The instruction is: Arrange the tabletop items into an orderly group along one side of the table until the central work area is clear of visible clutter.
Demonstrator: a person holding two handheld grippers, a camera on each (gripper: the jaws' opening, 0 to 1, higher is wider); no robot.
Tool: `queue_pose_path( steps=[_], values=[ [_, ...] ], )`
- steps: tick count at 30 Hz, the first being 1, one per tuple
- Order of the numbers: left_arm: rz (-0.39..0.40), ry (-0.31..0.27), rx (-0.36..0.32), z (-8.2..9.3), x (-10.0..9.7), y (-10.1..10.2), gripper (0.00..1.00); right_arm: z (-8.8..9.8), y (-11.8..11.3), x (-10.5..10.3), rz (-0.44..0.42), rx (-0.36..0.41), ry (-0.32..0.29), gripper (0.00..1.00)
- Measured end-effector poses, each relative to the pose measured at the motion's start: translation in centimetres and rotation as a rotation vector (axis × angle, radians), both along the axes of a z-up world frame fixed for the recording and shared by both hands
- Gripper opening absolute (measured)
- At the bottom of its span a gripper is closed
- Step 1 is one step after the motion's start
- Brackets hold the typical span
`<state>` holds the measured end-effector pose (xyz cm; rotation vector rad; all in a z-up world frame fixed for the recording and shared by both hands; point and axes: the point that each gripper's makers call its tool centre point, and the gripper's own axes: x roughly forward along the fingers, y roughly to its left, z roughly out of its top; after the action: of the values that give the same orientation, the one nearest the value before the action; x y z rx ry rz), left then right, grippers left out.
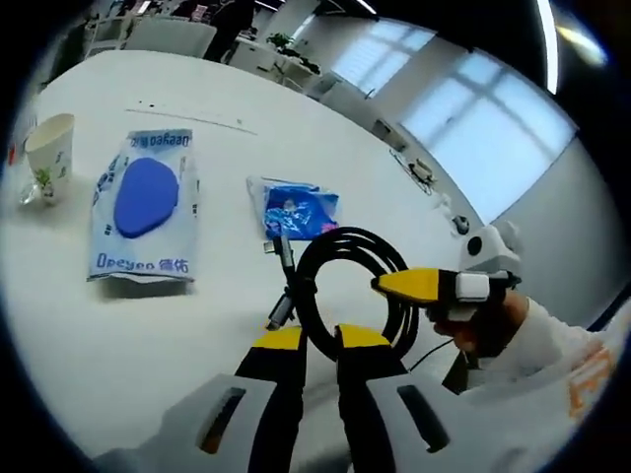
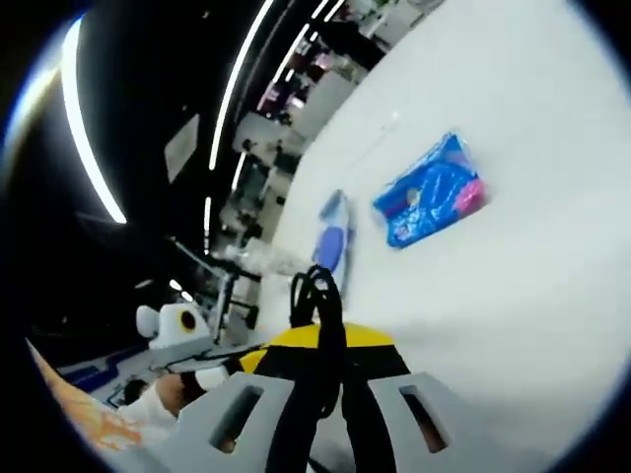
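Cable [image 1: 347, 248] in both tongs, coiled into a black loop on the near side of the pack [image 1: 146, 207]. Left gripper [image 1: 320, 340] narrowed on the bottom of the coil, strands passing between its yellow tips. Right gripper [image 1: 412, 284] coming in from the side away from the pack, pinched on the far edge of the same loop, hand [image 1: 493, 317] behind it. Seen from the right gripper view, same story: strands running straight up between the closed jaws.

Probably two holds for a reason: keeps a springy coil from flopping open, and keeps the loops stacked as one bundle rather than a tangle. Plug ends hanging loose on the pack's side of the coil, not pinned by either tool. Hard to tell whether the coil is lifted or resting on the table [image 1: 237, 108].

Beyond the cable, lying flat: the pack, white with a blue oval. Just beside the pack, toward the cable, a small blue packet [image 1: 294, 209]. On the pack's other side, apart from it, a paper cup [image 1: 49, 150], upright, near the table edge.

Reading it as mid-tidy: pack, packet and cup roughly in a row already, cable the odd one out. Looks like a matter of carrying the coil over next to the packet and setting it down flat, letting go evenly so as not to have it unwind. Worth watching those dangling plugs, too.
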<state>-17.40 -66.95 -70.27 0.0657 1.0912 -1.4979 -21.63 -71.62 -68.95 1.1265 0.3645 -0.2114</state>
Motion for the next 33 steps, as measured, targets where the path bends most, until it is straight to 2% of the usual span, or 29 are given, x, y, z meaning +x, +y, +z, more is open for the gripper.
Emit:
queue_pose_path(
  steps=[4,10,16,18,21,23,28,30,33],
  values=[
    [0.003,0.016,0.017,-0.7,-0.1,-0.8,0.08,-0.9,-1.1,-0.2,-0.005,-0.014,0.04,0.03],
    [-0.017,0.008,0.062,-2.4,-0.8,-1.5,0.08,-2.9,-2.1,-0.7,0.02,-0.087,0.142,0.03],
    [-0.032,0.016,0.096,-3.6,-1.4,-1.9,0.08,-4.7,-2.7,-1.2,0.013,-0.12,0.196,0.03],
    [-0.027,0.022,0.122,-4.1,-1.5,-1.9,0.08,-5.2,-2.7,-1.4,0.006,-0.123,0.209,0.04],
    [-0.03,0.011,0.119,-4.1,-1.6,-2.3,0.08,-5.1,-3.2,-1.5,-0.025,-0.138,0.211,0.04],
    [-0.016,0.026,0.118,-4.1,-1.6,-2.8,0.08,-5.2,-3.8,-1.5,-0.037,-0.151,0.218,0.04],
    [-0.007,0.061,0.139,-5.1,-1.9,-3.1,0.07,-5.5,-4.8,-1.3,-0.036,-0.191,0.232,0.04],
    [0.005,0.071,0.166,-5.8,-2.0,-3.1,0.07,-5.7,-4.9,-1.0,-0.033,-0.194,0.234,0.04],
    [0.001,0.06,0.166,-5.9,-2.2,-3.4,0.08,-5.6,-5.2,-1.0,-0.038,-0.203,0.237,0.04]
  ],
)
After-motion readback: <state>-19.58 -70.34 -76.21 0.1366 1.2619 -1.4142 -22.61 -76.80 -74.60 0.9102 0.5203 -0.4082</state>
